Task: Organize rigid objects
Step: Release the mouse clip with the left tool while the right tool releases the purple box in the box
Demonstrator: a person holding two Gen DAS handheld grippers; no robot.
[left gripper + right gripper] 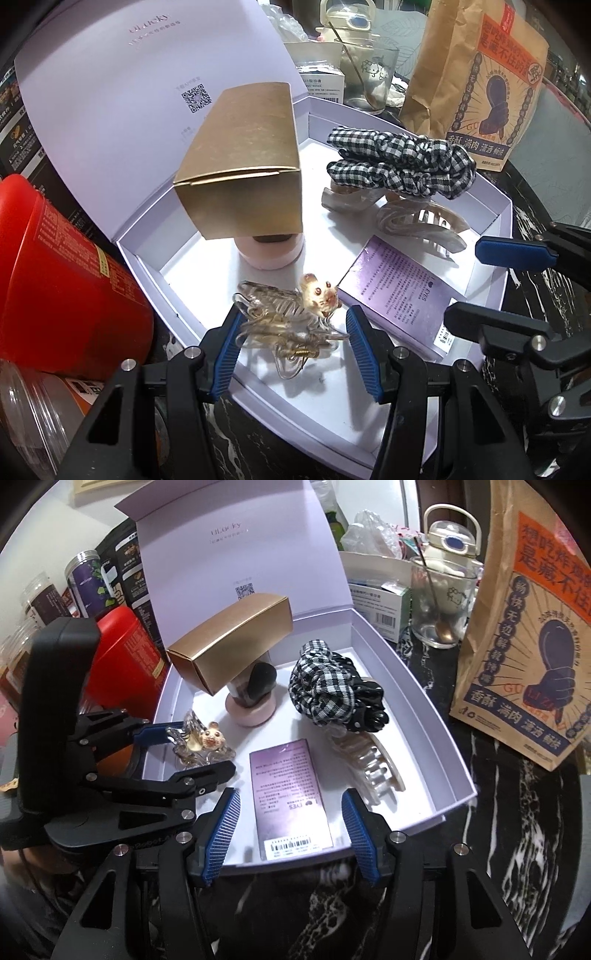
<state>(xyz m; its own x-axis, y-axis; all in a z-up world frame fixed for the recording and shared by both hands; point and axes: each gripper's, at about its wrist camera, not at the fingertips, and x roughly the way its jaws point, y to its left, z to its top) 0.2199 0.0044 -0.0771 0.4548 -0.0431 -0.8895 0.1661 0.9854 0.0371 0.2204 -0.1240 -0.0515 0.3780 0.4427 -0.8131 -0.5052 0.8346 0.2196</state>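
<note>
An open lilac gift box holds a gold carton leaning on a pink jar, a checked scrunchie, a pearly claw clip, a purple packet and a clear hair clip with a small animal figure. My left gripper is open, its fingers either side of the clear clip inside the box. My right gripper is open and empty over the box's near edge, above the purple packet.
A red tin stands left of the box. A brown paper snack bag, a glass with a spoon and a bottle stand behind and to the right. Jars line the far left. The table is dark marble.
</note>
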